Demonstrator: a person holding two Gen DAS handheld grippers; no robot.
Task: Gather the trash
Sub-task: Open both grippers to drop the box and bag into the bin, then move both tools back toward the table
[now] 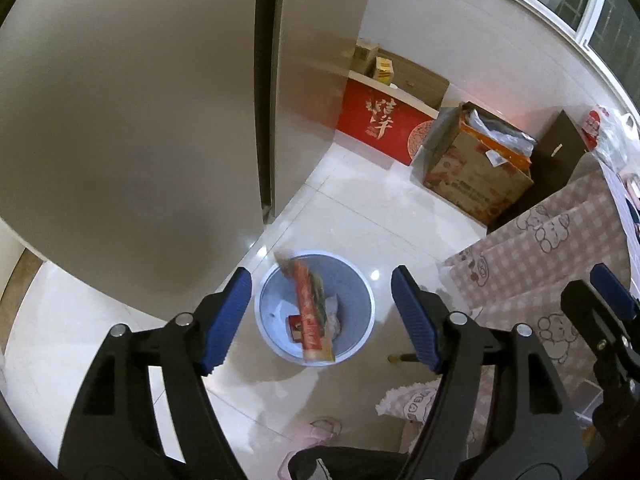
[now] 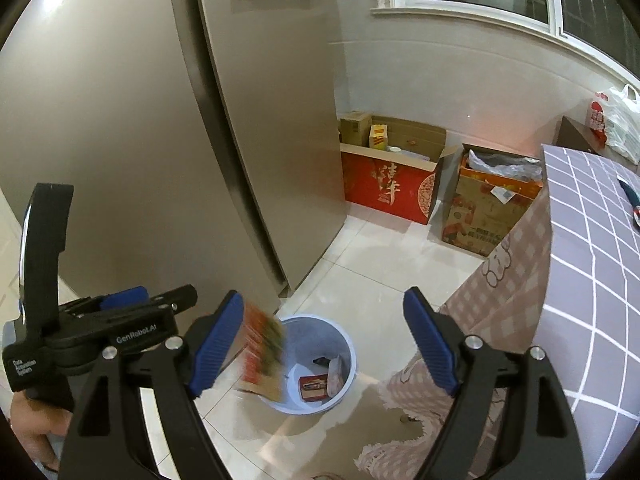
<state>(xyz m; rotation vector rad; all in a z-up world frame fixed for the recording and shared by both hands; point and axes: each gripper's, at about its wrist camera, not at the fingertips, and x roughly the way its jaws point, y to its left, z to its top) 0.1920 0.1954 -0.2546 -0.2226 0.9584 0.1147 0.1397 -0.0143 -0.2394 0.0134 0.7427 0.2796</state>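
A pale blue trash bin [image 1: 360,292] stands on the white tiled floor, and it also shows in the right wrist view [image 2: 348,352]. A red and green wrapper [image 1: 310,316] hangs blurred in the air over the bin, free of both grippers; it also shows in the right wrist view [image 2: 262,354]. Inside the bin lie a small red box [image 2: 313,387] and crumpled white paper [image 2: 335,372]. My left gripper [image 1: 320,320] is open and empty above the bin. My right gripper [image 2: 324,344] is open and empty, to the right of the left one.
A tall grey fridge [image 2: 160,140] stands on the left. A red carton [image 2: 390,190] and a brown carton [image 2: 486,212] stand by the far wall. A table with a pink checked cloth [image 2: 516,280] and purple grid top [image 2: 592,280] fills the right.
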